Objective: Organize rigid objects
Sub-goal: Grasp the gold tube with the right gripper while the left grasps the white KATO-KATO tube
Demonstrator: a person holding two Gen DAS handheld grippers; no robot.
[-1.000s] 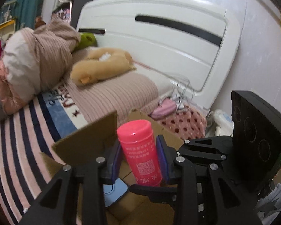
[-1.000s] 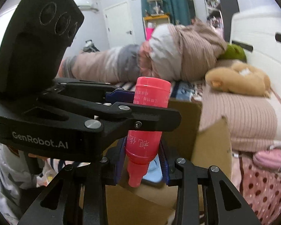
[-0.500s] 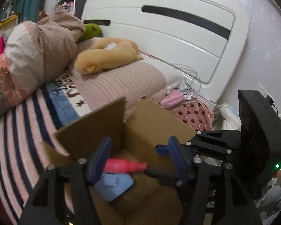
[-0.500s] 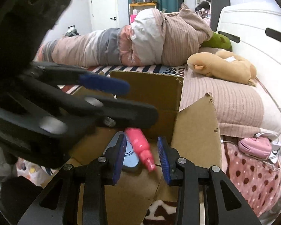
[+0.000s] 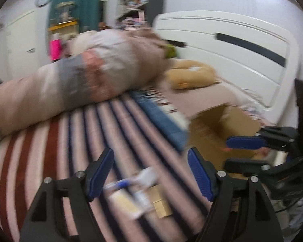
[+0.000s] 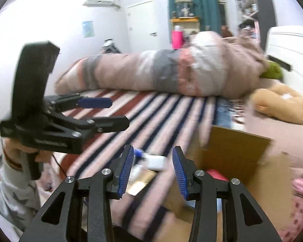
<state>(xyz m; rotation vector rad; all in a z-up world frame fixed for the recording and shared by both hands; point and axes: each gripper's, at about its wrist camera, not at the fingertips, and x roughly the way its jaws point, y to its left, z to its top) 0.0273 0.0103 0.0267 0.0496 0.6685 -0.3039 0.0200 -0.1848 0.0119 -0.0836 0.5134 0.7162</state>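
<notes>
My left gripper (image 5: 149, 161) hangs over the striped bedspread (image 5: 91, 133), jaws wide and still opening, nothing between them. Below it lie blurred small items: a white tube with a blue cap (image 5: 129, 181) and small tan boxes (image 5: 159, 203). My right gripper (image 6: 153, 157) is also opening and empty; the white tube (image 6: 153, 160) lies beyond its tips, untouched. The open cardboard box (image 6: 236, 151) stands to the right, with the pink bottle (image 6: 216, 174) lying inside. Each gripper shows in the other's view: the left gripper (image 6: 111, 113), the right gripper (image 5: 238, 153).
A rolled quilt (image 6: 171, 74) lies across the far side of the bed. A tan plush toy (image 6: 280, 102) rests by the white headboard (image 5: 232, 46). A person's hand and sleeve (image 6: 16, 161) hold the left gripper. The frames are motion-blurred.
The pink bottle, held by both grippers a second ago, dropped into the cardboard box. Both grippers opened and swung left from the box to the striped bedspread.
</notes>
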